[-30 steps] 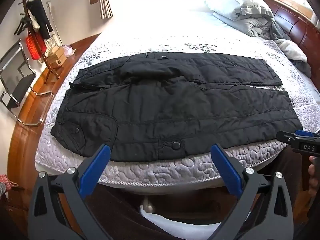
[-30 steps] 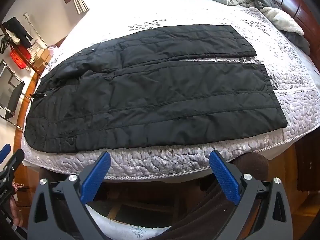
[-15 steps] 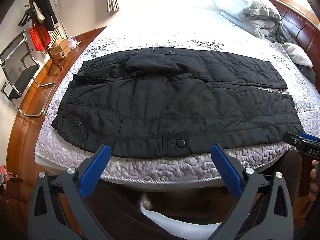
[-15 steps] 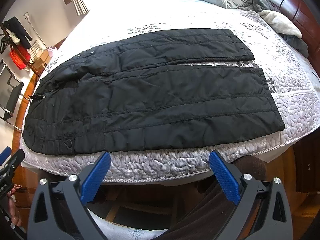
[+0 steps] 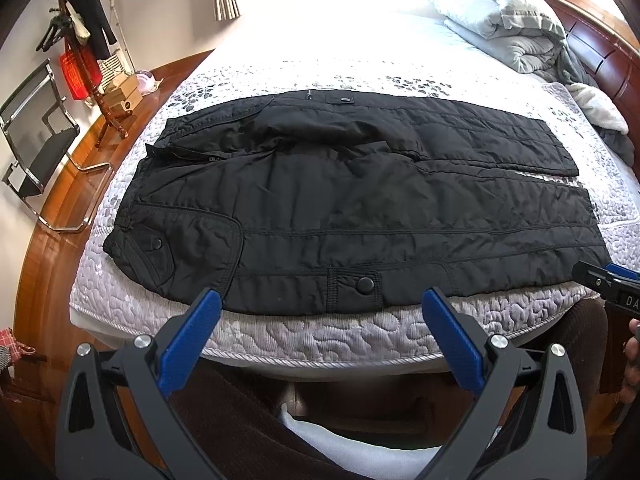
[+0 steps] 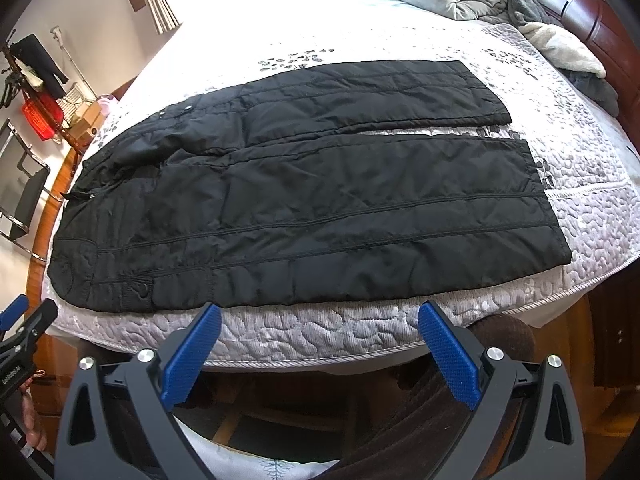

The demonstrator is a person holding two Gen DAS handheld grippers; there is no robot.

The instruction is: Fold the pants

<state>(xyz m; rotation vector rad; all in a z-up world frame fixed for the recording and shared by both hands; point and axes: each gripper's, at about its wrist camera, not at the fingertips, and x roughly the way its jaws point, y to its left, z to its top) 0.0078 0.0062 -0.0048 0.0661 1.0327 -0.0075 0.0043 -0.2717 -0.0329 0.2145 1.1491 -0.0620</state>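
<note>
Black quilted pants (image 5: 352, 208) lie spread flat across the grey quilted bed (image 5: 344, 340), waist to the left, both legs running right and slightly apart. They also show in the right wrist view (image 6: 304, 208). My left gripper (image 5: 320, 312) is open and empty, just off the bed's near edge, below the snap pocket. My right gripper (image 6: 320, 320) is open and empty, off the near edge below the near leg. Each gripper's tip shows at the side of the other view.
A heap of grey bedding (image 5: 508, 28) and a wooden headboard (image 5: 600, 68) are at the far right. A coat stand (image 5: 84, 56), boxes and a metal chair (image 5: 36, 136) stand on the wooden floor at the left. My legs are below the bed edge.
Both grippers have shifted slightly toward the bed's near edge, so the pants sit lower and closer in both views. Both stay open and the pants have not moved.
</note>
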